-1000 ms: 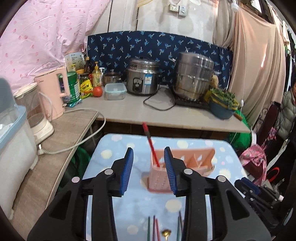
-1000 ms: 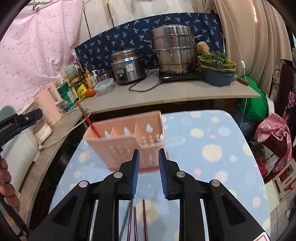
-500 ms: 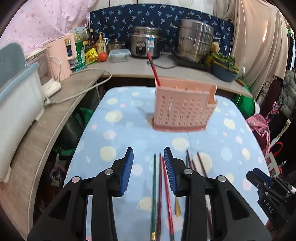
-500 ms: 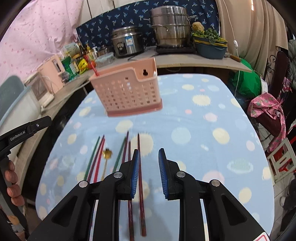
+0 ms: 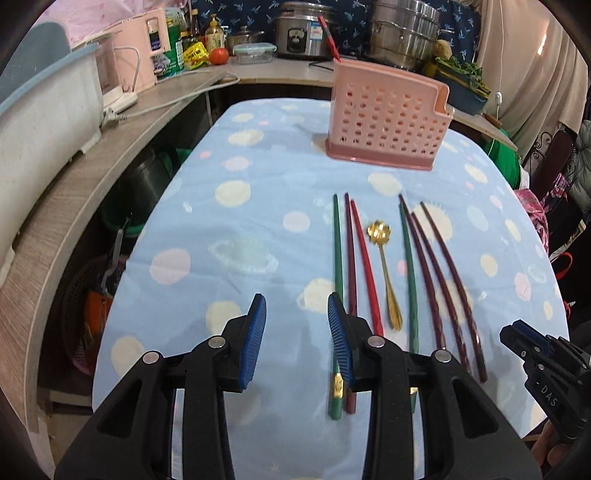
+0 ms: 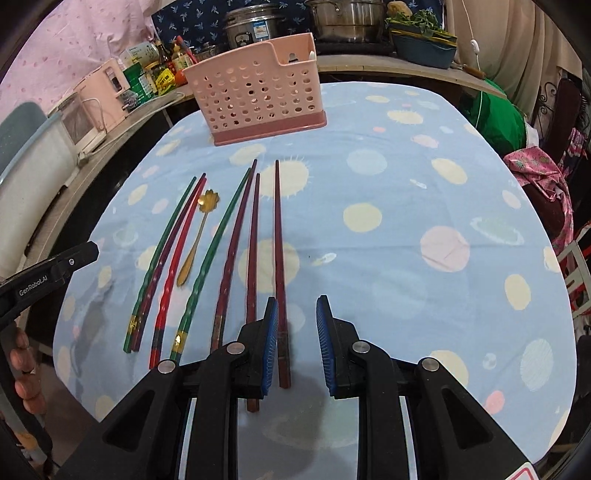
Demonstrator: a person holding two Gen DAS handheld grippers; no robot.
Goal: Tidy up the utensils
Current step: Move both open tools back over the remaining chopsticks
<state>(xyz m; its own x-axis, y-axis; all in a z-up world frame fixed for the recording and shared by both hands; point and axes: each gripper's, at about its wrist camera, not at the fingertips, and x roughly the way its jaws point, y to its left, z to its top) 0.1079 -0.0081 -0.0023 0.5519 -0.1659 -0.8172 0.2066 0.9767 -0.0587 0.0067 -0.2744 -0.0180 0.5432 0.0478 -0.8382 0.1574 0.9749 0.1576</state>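
A pink perforated utensil holder [image 5: 388, 122] stands at the far end of the blue dotted table [image 5: 258, 221], with one red chopstick [image 5: 328, 37] standing in it; it also shows in the right wrist view [image 6: 258, 96]. Several chopsticks, green [image 5: 337, 258], red [image 5: 365, 266] and dark maroon [image 6: 277, 240], lie side by side with a gold spoon [image 5: 386, 269] among them. My left gripper [image 5: 296, 325] is open and empty above the near ends of the left chopsticks. My right gripper [image 6: 295, 328] is open and empty, just right of the maroon chopsticks.
A wooden counter [image 5: 74, 177] curves along the left with a white appliance [image 5: 40, 122] and a pink kettle [image 5: 136, 62]. Pots, a rice cooker [image 5: 303, 33] and jars stand on the back counter. A bowl of greens [image 6: 424, 40] sits at the back right.
Both grippers have pulled back and tilted down from the holder towards the near end of the table. The row of chopsticks and the spoon is now in full view.
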